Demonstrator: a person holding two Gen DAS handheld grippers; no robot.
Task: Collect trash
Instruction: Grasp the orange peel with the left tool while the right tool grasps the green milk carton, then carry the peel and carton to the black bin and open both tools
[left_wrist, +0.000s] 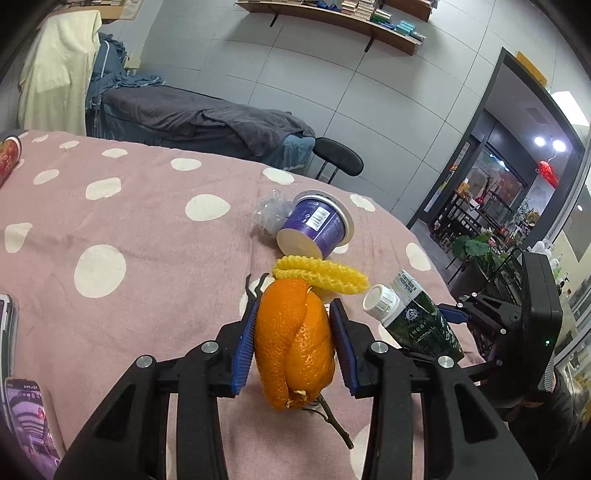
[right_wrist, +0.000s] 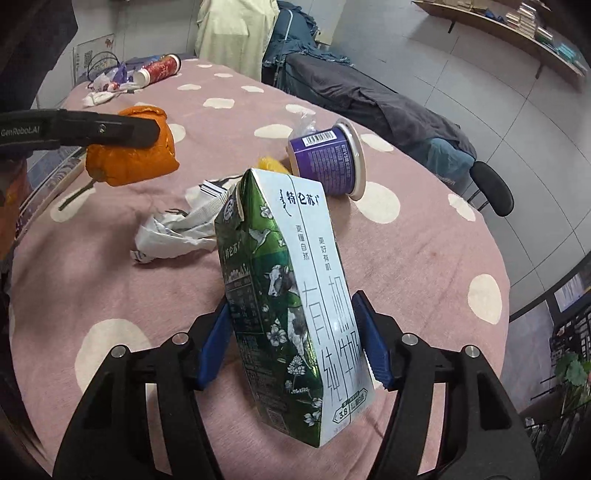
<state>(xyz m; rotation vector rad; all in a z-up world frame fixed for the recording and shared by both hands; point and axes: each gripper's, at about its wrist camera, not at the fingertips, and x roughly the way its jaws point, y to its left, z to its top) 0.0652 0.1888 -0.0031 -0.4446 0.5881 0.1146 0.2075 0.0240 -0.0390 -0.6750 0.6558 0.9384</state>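
My left gripper (left_wrist: 295, 314) is shut on an orange peel (left_wrist: 293, 343) with a stem, held above the pink dotted tablecloth (left_wrist: 129, 221). My right gripper (right_wrist: 293, 332) is shut on a green and white milk carton (right_wrist: 291, 295); the carton also shows in the left wrist view (left_wrist: 413, 317). A purple yogurt cup (left_wrist: 314, 225) lies on its side beyond, with yellow foam netting (left_wrist: 321, 275) and a clear plastic wrapper (left_wrist: 269, 214) beside it. Crumpled white paper (right_wrist: 177, 232) lies left of the carton. The peel shows in the right wrist view (right_wrist: 136, 155).
A red can (right_wrist: 159, 68) and more scraps (right_wrist: 107, 85) lie at the far edge of the table. Phones (left_wrist: 26, 424) rest at the left edge. A black stool (left_wrist: 338, 157), a covered bench (left_wrist: 192, 114) and wall shelves (left_wrist: 332, 18) stand beyond the table.
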